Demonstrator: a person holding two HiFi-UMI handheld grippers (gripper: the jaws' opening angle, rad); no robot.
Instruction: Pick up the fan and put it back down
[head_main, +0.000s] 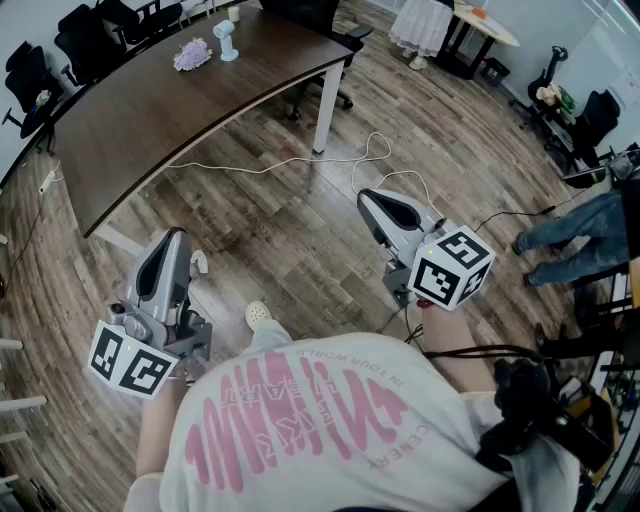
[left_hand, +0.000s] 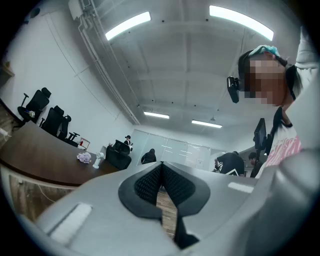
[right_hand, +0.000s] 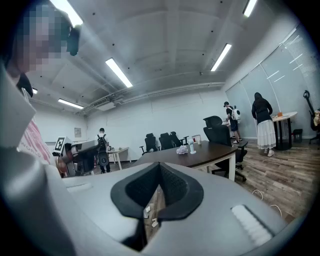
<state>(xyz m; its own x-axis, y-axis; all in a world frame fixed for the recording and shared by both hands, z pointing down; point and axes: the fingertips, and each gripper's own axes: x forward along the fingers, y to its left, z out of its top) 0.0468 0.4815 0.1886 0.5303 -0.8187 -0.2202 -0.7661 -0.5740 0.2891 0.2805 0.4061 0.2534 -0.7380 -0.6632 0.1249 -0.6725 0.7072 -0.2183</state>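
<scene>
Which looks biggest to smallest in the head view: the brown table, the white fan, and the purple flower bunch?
1. brown table, by far the largest.
2. purple flower bunch and white fan look about alike; too close to rank.

person: white t-shirt (head_main: 330, 430), pink block lettering and pink vertical bars across it, small grey print line above. pale shoe (head_main: 258, 315) below hem. thin black cable (head_main: 480, 351) running along right side to black pack (head_main: 520, 412). black head camera (left_hand: 233, 89), teal headband (left_hand: 265, 49) above it. left gripper (head_main: 176, 238), right gripper (head_main: 368, 200): smooth light-grey rounded shells, dark inset on top, black ribbed pads (left_hand: 147, 182). left marker cube (head_main: 128, 360), right marker cube (head_main: 452, 265): white faces, black square patterns.
</scene>
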